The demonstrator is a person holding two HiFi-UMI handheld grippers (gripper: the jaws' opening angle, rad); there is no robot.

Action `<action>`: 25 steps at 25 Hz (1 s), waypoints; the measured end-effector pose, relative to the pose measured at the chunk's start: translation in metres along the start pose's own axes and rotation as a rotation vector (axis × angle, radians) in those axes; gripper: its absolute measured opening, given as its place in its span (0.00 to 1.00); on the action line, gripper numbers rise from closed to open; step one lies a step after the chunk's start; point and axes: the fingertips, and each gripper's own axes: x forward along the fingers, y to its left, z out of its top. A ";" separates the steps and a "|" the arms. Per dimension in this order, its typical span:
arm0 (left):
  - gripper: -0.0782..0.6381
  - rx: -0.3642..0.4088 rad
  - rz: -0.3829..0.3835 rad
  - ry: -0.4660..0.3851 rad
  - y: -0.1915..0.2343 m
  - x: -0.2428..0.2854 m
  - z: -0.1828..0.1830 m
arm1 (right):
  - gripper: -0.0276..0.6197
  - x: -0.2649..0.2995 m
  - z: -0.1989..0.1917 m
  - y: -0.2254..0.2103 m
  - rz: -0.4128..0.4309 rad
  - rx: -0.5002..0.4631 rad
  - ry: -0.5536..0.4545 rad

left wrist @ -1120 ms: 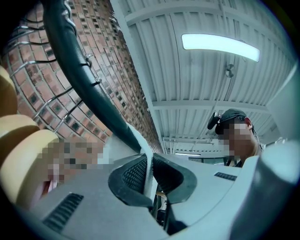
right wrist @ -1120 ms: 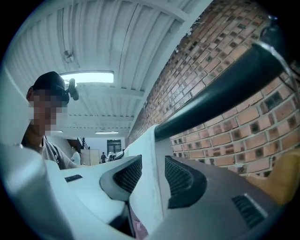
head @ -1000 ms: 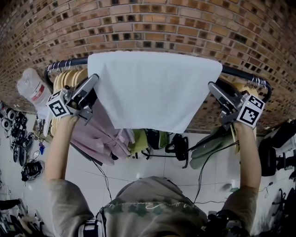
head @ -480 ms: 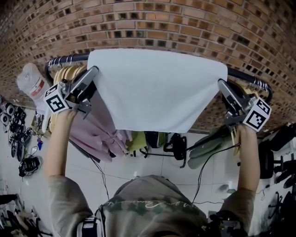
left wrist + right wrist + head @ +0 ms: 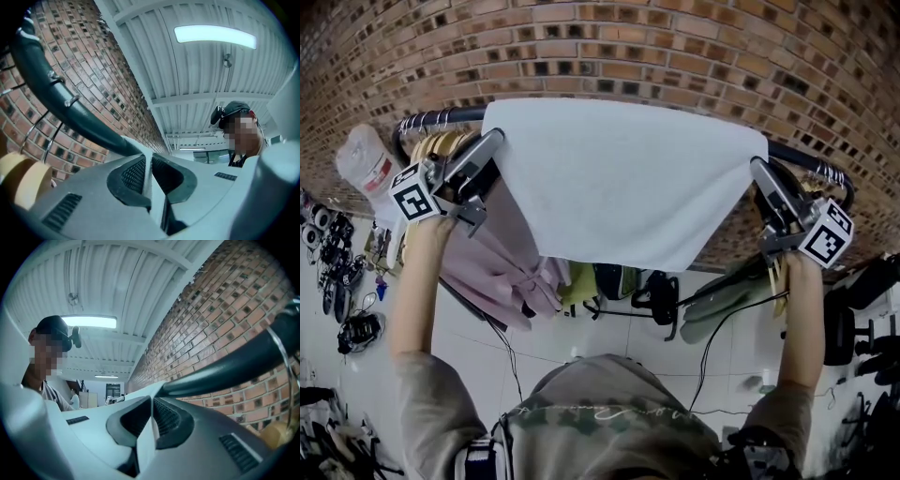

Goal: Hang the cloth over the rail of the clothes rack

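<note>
Now left claw [image 5: 494, 140] and right claw [image 5: 759, 169] clamped on cloth [image 5: 619, 178], right newly closed, cloth wider along rail [image 5: 441, 117]

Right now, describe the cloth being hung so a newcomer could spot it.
Against the brick wall runs a dark rail. Spread across its middle is the white cloth, the only plain, flat sheet; the pink garment and wooden hangers beside it hang below the rail.

- My right gripper [image 5: 761, 176] now sits a little higher and farther right than a second ago, and its jaws, apart then, pinch the white cloth's [image 5: 619, 183] right edge.
- The cloth's upper right corner reaches farther along the black rail [image 5: 802, 156].
</note>
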 end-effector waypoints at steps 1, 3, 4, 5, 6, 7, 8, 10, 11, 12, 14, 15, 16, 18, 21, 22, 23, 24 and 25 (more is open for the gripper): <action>0.14 -0.017 -0.002 0.002 0.001 -0.001 -0.002 | 0.08 0.000 0.001 0.000 0.014 0.026 -0.020; 0.14 -0.072 -0.029 -0.014 -0.001 -0.003 -0.002 | 0.08 -0.002 0.004 0.004 0.050 0.091 -0.067; 0.18 -0.102 -0.046 -0.024 -0.003 -0.004 -0.002 | 0.08 -0.003 0.004 0.006 0.058 0.102 -0.074; 0.21 -0.119 -0.056 -0.027 -0.005 -0.004 -0.003 | 0.08 -0.004 0.002 0.008 0.056 0.092 -0.067; 0.23 -0.118 -0.055 -0.022 -0.005 -0.004 -0.005 | 0.08 -0.004 0.000 0.009 0.045 0.072 -0.051; 0.25 -0.108 -0.046 -0.013 -0.004 -0.004 -0.007 | 0.08 -0.003 -0.003 0.008 0.032 0.052 -0.032; 0.25 -0.102 -0.035 -0.006 -0.003 -0.005 -0.009 | 0.09 -0.003 -0.006 0.008 0.019 0.039 -0.013; 0.26 -0.105 -0.024 -0.005 -0.001 -0.005 -0.011 | 0.21 -0.003 -0.015 0.007 -0.007 0.013 0.031; 0.31 -0.103 -0.024 0.000 -0.001 -0.005 -0.012 | 0.22 -0.003 -0.021 0.005 -0.022 -0.006 0.056; 0.33 -0.097 -0.024 0.013 -0.001 -0.004 -0.015 | 0.22 -0.004 -0.028 0.003 -0.036 -0.024 0.079; 0.34 -0.071 -0.016 0.063 -0.001 -0.004 -0.026 | 0.22 -0.004 -0.043 -0.002 -0.049 -0.027 0.111; 0.34 -0.053 -0.009 0.093 0.000 -0.003 -0.032 | 0.22 -0.004 -0.051 -0.005 -0.048 -0.013 0.123; 0.34 -0.036 -0.003 0.122 0.000 -0.003 -0.039 | 0.22 -0.003 -0.060 -0.007 -0.044 0.001 0.137; 0.34 -0.015 0.009 0.167 0.002 -0.002 -0.050 | 0.22 -0.003 -0.076 -0.011 -0.043 0.012 0.170; 0.34 0.002 0.027 0.238 0.008 -0.002 -0.070 | 0.21 -0.005 -0.093 -0.017 -0.052 0.019 0.192; 0.34 0.015 0.034 0.268 0.010 -0.003 -0.078 | 0.21 -0.005 -0.097 -0.017 -0.051 0.027 0.192; 0.34 0.031 0.040 0.298 0.011 -0.005 -0.085 | 0.21 -0.006 -0.100 -0.018 -0.049 0.036 0.192; 0.34 0.046 0.045 0.321 0.012 -0.006 -0.091 | 0.21 -0.006 -0.104 -0.017 -0.044 0.042 0.194; 0.34 0.057 0.049 0.336 0.013 -0.007 -0.094 | 0.21 -0.005 -0.107 -0.017 -0.037 0.045 0.199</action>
